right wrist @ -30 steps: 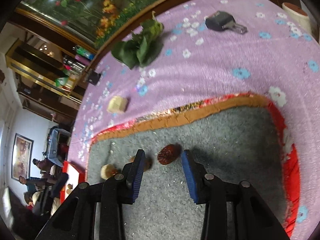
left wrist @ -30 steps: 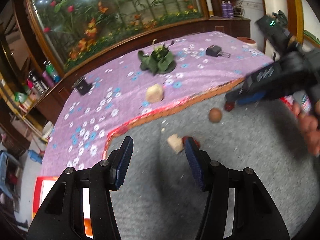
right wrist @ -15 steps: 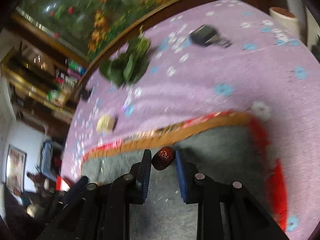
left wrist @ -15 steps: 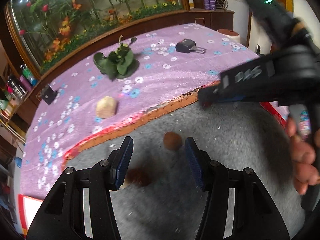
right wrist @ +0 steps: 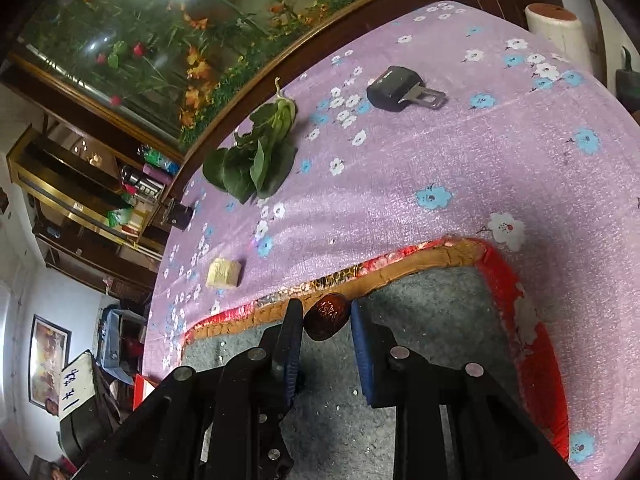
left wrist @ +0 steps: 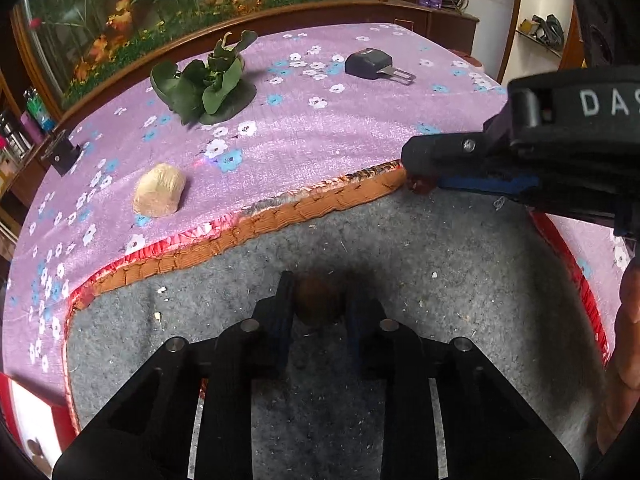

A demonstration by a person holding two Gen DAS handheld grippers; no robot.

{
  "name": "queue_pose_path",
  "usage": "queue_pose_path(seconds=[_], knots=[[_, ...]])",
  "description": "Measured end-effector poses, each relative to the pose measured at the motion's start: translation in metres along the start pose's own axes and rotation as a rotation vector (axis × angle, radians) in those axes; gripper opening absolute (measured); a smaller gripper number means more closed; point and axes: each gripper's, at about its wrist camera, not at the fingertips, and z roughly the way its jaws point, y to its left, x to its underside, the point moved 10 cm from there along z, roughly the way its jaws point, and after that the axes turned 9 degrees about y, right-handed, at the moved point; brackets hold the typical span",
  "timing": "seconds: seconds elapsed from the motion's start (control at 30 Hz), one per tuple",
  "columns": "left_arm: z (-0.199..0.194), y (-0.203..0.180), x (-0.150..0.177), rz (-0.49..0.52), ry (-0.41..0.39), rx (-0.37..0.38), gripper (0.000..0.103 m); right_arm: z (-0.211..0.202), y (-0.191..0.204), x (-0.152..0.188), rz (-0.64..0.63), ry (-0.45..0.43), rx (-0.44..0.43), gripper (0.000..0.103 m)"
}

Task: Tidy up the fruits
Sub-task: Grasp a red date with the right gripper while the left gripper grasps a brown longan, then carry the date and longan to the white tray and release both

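L claw (left wrist: 320,304) clamps a round brown fruit (left wrist: 318,306) on grey mat (left wrist: 440,280); R claw (right wrist: 326,316) grips a red date (right wrist: 325,316) above mat's orange edge (right wrist: 400,270).

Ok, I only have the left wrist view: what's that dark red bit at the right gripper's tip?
Observer: A wrinkled dark red date, pinched between the right gripper's fingers.
Operator: Deep in or at the tips?
Observer: Near the tips; the blue pads behind it are bare.
Operator: Does that view show my left gripper on its round brown fruit?
Observer: No, neither shows there; only grey mat lies below the date.
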Motion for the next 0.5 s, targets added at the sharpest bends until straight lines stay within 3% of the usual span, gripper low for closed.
queue_pose_path(seconds=[0.2,0.5], knots=[[-0.019,0.007,0.005,-0.049,-0.053,0.0,0.022,-0.009,0.008,-0.004,-0.017,-0.045,-0.034,0.024],[-0.12,0.042,0.034,-0.12,-0.258,-0.059,0.022,-0.025,0.022,-0.005,-0.058,-0.133,-0.093,0.024]])
